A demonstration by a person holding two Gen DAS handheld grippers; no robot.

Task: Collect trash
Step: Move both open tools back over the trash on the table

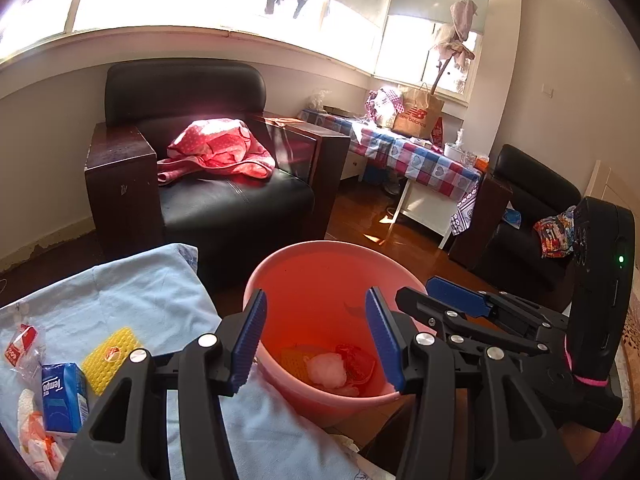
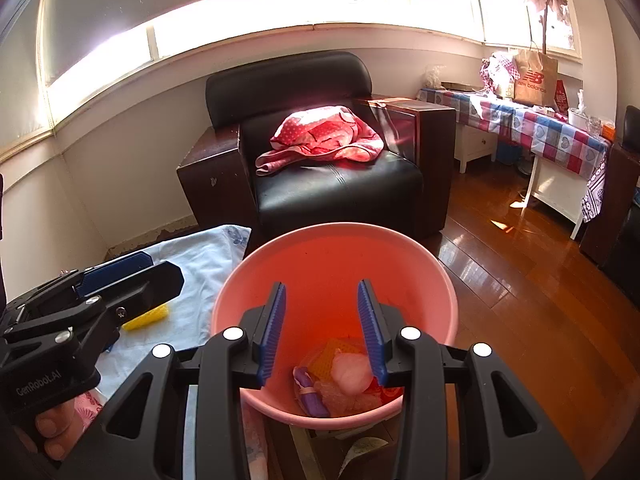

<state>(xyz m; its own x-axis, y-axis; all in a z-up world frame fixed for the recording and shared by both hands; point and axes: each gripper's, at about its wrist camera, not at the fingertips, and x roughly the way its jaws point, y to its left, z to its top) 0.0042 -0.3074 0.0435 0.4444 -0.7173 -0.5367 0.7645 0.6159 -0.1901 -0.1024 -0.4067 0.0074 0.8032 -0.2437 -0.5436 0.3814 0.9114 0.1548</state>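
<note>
Your left hand-held gripper (image 1: 316, 332) hangs over the pink bucket (image 1: 280, 264), jaws apart, nothing between. Right hand-held gripper (image 2: 322, 328) likewise empty, jaws apart. Next trash, yellow sponge (image 1: 110, 356), lies left on the blue-clothed surface (image 1: 132, 296), nearer your left; long axis seemingly diagonal.

Sunlit windows (image 2: 240, 36); black armchair (image 2: 320, 160)
</note>
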